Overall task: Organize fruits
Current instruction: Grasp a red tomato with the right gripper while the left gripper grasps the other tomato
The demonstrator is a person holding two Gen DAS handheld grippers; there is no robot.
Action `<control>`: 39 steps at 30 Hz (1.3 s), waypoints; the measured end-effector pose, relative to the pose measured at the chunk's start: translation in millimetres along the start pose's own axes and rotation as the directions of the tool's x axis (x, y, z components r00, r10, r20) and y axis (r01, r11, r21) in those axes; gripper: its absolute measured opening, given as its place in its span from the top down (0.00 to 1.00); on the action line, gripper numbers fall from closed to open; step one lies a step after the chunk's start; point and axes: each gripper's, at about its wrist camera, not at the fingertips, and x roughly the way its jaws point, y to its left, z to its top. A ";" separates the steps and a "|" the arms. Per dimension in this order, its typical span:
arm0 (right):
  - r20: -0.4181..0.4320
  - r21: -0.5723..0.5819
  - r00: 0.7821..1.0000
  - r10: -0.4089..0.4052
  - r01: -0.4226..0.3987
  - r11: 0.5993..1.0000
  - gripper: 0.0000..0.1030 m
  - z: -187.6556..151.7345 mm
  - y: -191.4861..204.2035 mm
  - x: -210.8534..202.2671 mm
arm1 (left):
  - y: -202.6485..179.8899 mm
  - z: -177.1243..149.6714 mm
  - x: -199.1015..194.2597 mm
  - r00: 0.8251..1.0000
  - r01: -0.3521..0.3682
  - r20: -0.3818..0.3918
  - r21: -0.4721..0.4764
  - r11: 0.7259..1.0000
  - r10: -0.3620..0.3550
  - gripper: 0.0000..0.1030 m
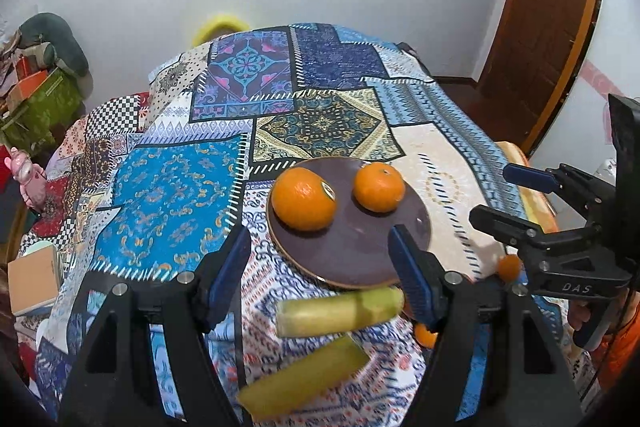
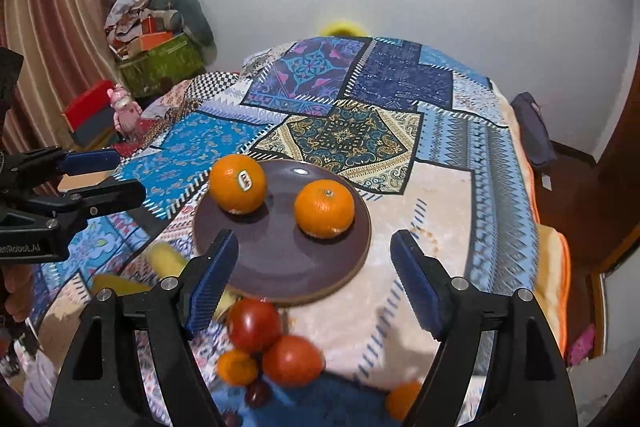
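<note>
On the brown plate sit 2 oranges; both tools gape, grasping nothing.

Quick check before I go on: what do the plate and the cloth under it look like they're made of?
The plate looks like glazed ceramic, dark purple-brown: a bright highlight sits on its surface and a paler, unglazed-looking edge runs round the rim. Coated wood can't be ruled out. The cloth looks like soft printed fabric in a patchwork pattern, matte, draping over the edges; the pale patch seems slightly plush.
</note>
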 end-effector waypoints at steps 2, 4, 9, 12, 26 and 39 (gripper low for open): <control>0.005 0.006 1.000 -0.003 0.003 1.000 0.25 -6.6 0.3 -7.2 | -3.7 -6.1 -8.0 1.000 0.004 0.005 -0.002 1.000 -0.004 0.30; 0.005 0.012 1.000 -0.001 0.001 1.000 0.25 -14.8 -0.5 -13.1 | -7.5 -12.4 -13.3 1.000 0.008 0.007 -0.004 1.000 -0.008 0.29; -0.017 0.026 1.000 -0.009 0.009 1.000 0.24 -36.4 -3.2 -17.0 | -18.4 -32.0 -18.9 1.000 0.025 -0.014 -0.006 1.000 -0.026 0.28; -0.046 0.040 0.999 0.000 0.002 0.999 0.24 -49.5 -5.1 -13.0 | -24.5 -41.9 -16.3 0.999 0.033 -0.032 -0.006 0.999 -0.033 0.28; -0.165 0.096 0.984 0.071 -0.055 0.994 0.31 -83.3 -8.3 33.0 | -40.2 -70.0 20.5 0.989 0.081 -0.122 -0.035 0.996 -0.085 0.28; -0.199 0.159 0.966 0.163 -0.133 0.978 0.42 -89.0 -11.5 54.6 | -50.1 -70.8 46.4 0.985 0.095 -0.145 -0.015 0.995 -0.097 0.28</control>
